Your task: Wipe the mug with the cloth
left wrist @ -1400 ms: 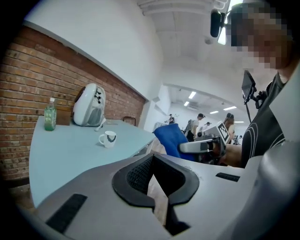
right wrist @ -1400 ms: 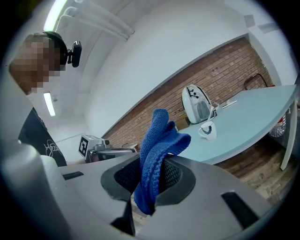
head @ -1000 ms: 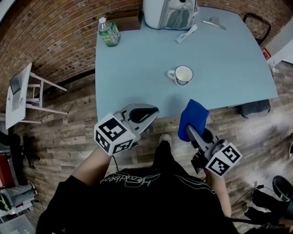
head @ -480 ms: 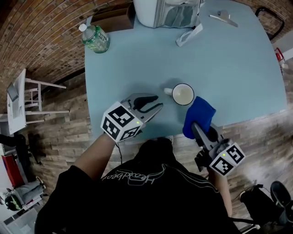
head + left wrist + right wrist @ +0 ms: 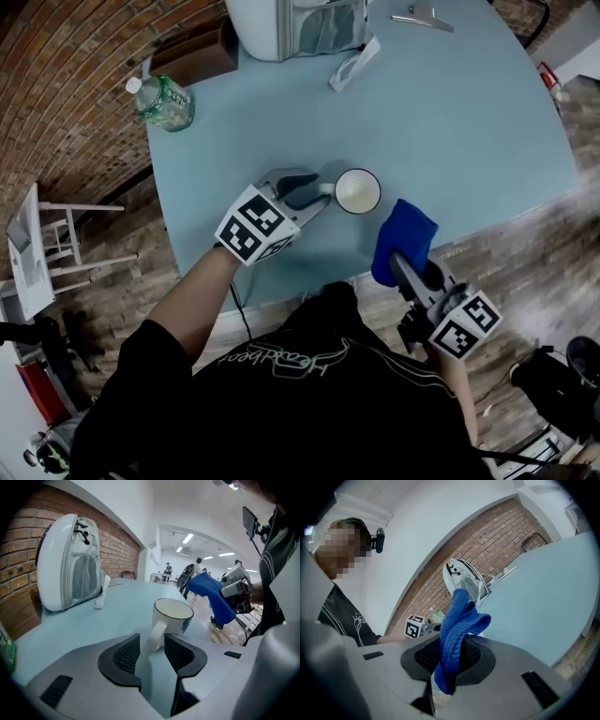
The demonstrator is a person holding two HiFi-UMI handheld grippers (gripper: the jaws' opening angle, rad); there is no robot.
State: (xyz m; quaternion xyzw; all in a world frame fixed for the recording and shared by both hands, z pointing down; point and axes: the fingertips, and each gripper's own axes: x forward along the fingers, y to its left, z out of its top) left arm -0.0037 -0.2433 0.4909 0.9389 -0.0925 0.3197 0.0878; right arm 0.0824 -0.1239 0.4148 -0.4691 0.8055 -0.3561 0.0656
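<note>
A white mug stands upright on the light blue table, handle pointing left. My left gripper reaches it from the left. In the left gripper view the mug's handle lies between the two black pads with a gap on each side, and the jaws are opening. My right gripper hovers at the table's near edge, right of the mug, shut on a folded blue cloth. The cloth sticks up out of the jaws in the right gripper view.
A white backpack-like case stands at the table's far side with a white strap beside it. A green water bottle and a cardboard box sit at the far left corner. A white chair is on the wooden floor.
My left gripper has moved forward to the mug and its jaws have parted round the handle. The right gripper still holds the cloth and has come closer to the mug.
</note>
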